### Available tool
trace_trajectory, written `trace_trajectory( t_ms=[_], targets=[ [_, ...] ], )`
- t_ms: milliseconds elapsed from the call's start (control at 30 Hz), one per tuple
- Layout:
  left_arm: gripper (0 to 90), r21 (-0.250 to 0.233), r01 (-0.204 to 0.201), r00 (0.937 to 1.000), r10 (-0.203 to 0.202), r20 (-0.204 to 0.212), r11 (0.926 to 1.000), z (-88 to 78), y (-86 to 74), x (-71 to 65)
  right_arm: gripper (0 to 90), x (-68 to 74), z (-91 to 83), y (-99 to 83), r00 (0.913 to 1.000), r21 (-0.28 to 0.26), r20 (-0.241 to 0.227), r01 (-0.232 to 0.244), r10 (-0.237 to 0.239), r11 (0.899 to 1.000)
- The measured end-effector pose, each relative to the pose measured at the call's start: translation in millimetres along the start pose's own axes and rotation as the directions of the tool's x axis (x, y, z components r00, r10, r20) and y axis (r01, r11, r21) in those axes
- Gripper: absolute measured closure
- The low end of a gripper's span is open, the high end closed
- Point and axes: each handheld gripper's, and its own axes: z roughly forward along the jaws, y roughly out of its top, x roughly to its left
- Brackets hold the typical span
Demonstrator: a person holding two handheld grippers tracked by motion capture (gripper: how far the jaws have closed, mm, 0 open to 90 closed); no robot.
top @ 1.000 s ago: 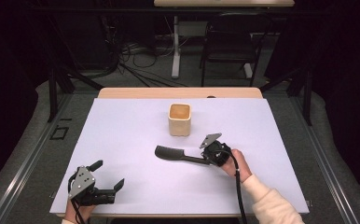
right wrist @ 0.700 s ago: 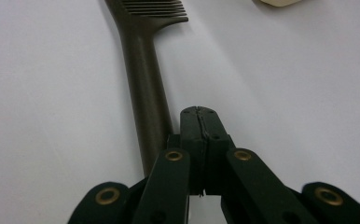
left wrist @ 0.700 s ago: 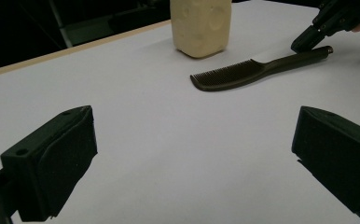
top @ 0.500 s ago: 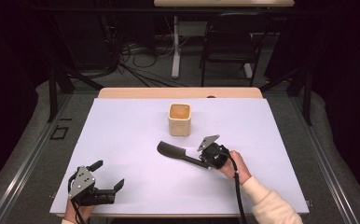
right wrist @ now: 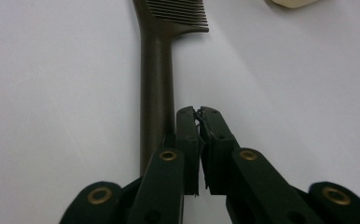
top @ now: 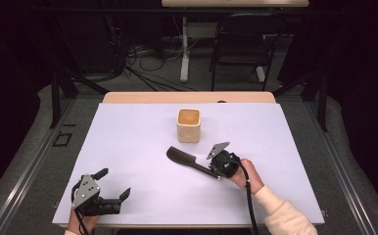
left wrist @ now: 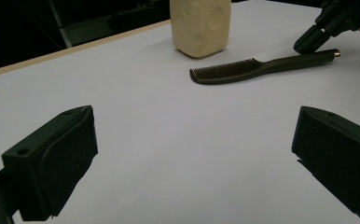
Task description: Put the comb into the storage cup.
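- Long dark brown plastic comb (top: pixel 191 161) lying flat on the white worktop (top: pixel 128 147), a little right of centre, teeth end toward the middle, handle end toward the right hand.
- In the left gripper view, same comb (left wrist: pixel 257 69) stretched sideways, teeth at its left end, round brassy cap at its right end.
- In the right gripper view, comb handle (right wrist: pixel 155 93) running straight up from the bottom, teeth at the top edge.
- Black right gripper (top: pixel 218 169) sitting at the handle end of the comb, held by a hand in a cream sleeve (top: pixel 285 218).
- Right gripper's fingers (right wrist: pixel 187 140) pressed almost together, just a thin slit between them, nothing pinched; placed just beside the handle on its right, not around it.
- Slit newly parted a touch within the last half second.
- Whether the left-hand finger touches the handle's edge: cannot tell.
- Cream-coloured squarish cup (top: pixel 188 125) standing upright just beyond the comb's teeth end, near but apart from it, opening upward.
- Black left gripper (top: pixel 111 194) low at the near left corner of the worktop, well apart from comb and cup.
- Left gripper's fingers (left wrist: pixel 57 158) spread wide, only bare worktop between them, nothing held.
- Grey three-cornered plates on top of both grippers, black cable trailing from the right one along the sleeve.
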Motion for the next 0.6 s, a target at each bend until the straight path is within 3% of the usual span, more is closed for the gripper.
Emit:
trace_trajectory(
  t_ms=[167,400,500,600],
  targets=[
    [0.1,0.001,-0.002,1.0,0.002,0.0,1.0,0.1,0.1,-0.1,75.6,-2.4,-5.5,1.1,0.9999,-0.013,0.011,-0.002,0.002,1.0],
    [0.1,0.0,-0.002,1.0,0.002,0.0,1.0,0.1,0.1,-0.1,66.8,-4.9,-11.1,3.1,0.9998,-0.019,0.021,0.005,-0.005,1.0],
    [0.1,0.001,-0.001,1.0,0.001,0.0,1.0,0.2,0.0,0.0,54.6,-5.5,-15.4,5.6,0.9999,-0.023,0.015,-0.002,0.003,1.0],
    [0.2,0.0,-0.002,1.0,0.002,0.0,1.0,0.2,0.0,0.0,50.2,-5.7,-18.9,8.1,0.9997,-0.021,0.021,-0.009,0.009,1.0]
  ],
)
